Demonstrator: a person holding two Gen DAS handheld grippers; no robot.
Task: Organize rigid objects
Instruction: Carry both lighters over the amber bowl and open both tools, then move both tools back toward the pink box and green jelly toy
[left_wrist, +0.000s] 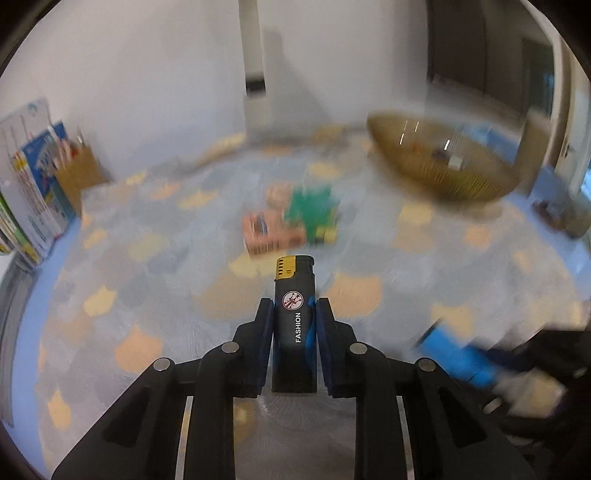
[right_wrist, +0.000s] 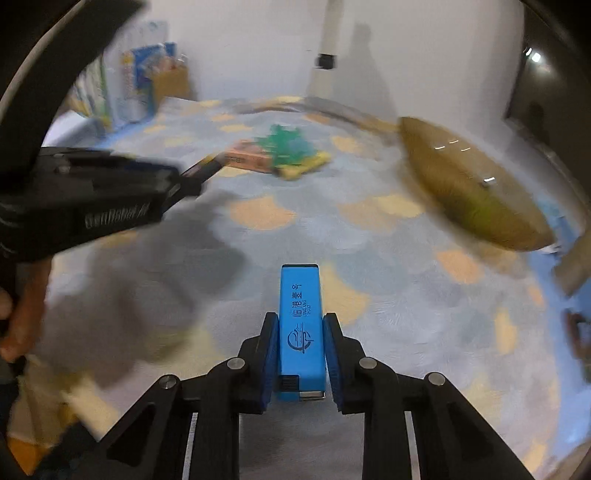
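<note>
Blue-edged tablecloth (right_wrist: 280, 236) lies open around both clamped lighters (blurred)

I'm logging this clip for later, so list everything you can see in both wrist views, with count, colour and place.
black lighter: one, black with a gold top, clamped in the left gripper
blue lighter: one, bright blue, clamped in the right gripper
basket: one, brown-gold, far right of the mat; contents too blurred to tell
orange box: one, orange, middle of the mat, touching the green item
green item: one, green with a yellow part, middle of the mat; blurred
books: a row, white and blue, far left by the wall
brown holder: one, beside the books
mat: one, blue-grey with tan patches
left gripper: black, blue fingers, shut
right gripper: same, shut
hand: one, left edge of right wrist view
</note>
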